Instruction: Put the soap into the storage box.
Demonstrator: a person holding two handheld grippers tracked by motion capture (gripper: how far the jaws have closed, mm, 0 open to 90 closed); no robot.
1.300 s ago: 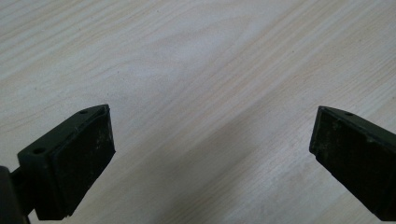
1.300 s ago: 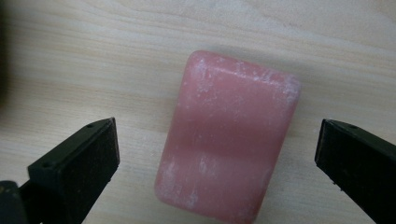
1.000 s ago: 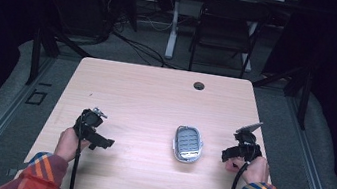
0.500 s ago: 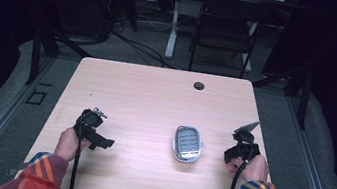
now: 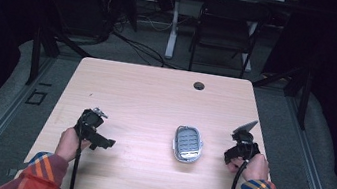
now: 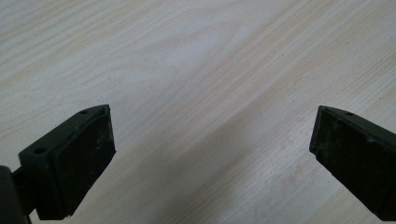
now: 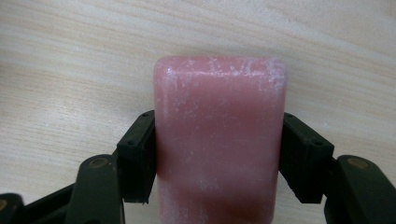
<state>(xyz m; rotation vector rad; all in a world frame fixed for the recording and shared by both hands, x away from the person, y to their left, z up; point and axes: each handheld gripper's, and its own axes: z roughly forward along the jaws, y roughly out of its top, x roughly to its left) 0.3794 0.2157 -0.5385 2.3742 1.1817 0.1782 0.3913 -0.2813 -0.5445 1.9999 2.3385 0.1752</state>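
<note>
A pink bar of soap [image 7: 219, 140] sits between the jaws of my right gripper [image 7: 219, 158], which is shut on its two long sides just above the wooden table [image 5: 155, 102]. In the high view my right gripper [image 5: 240, 148] is near the table's right edge. A grey soap dish [image 5: 187, 144] with a ridged inside lies on the table just left of it. My left gripper [image 5: 92, 131] is at the table's front left; in the left gripper view its jaws stand wide apart over bare wood, open, with nothing between the pads [image 6: 84, 158].
A small round cable hole [image 5: 199, 85] is at the table's far edge. A dark chair [image 5: 224, 27] and a white desk leg [image 5: 173, 24] stand beyond the table, with cables on the floor. Metal rails run along both sides of the table.
My right gripper has shifted slightly toward the table's front edge. The left gripper and the soap dish have not moved.
</note>
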